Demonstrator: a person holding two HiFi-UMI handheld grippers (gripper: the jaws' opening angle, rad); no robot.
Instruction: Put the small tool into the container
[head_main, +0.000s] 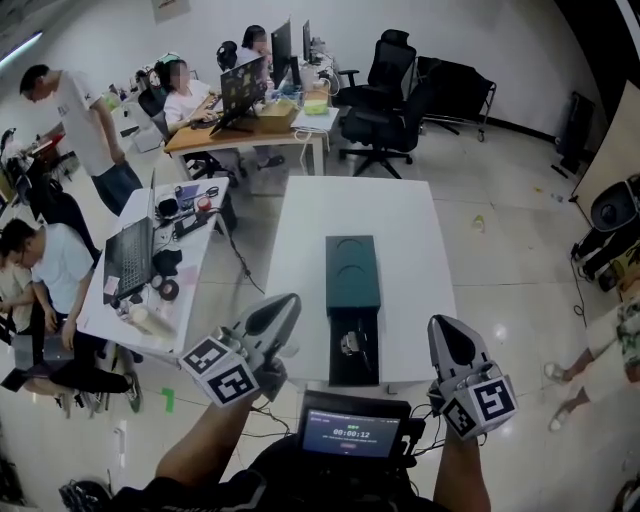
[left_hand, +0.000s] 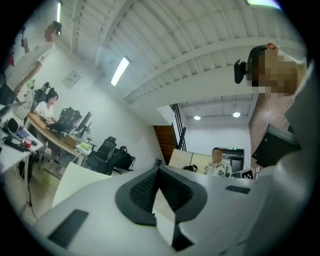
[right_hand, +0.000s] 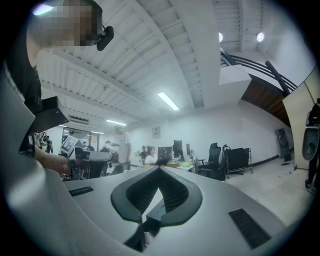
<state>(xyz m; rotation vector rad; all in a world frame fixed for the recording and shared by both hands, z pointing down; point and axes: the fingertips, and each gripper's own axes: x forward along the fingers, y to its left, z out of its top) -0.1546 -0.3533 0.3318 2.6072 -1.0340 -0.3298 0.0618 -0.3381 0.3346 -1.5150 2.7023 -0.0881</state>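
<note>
White bench (head_main: 300, 230) held the open box (head_main: 352, 262), a small thing (head_main: 350, 343) inside, while my left gripper (head_main: 288, 303) and right gripper (head_main: 441, 326) had jaws closed, empty, so I judged nothing begun.

A long white desk (head_main: 300, 240) stands in the middle of the floor. To its left, a second white desk (head_main: 195, 250) carries an open laptop (head_main: 128, 258) and small clutter. Behind them, a wooden desk (head_main: 215, 133) holds monitors (head_main: 282, 48), with one person (head_main: 187, 98) seated at it. Black office chairs (head_main: 385, 100) stand to its right.
</note>
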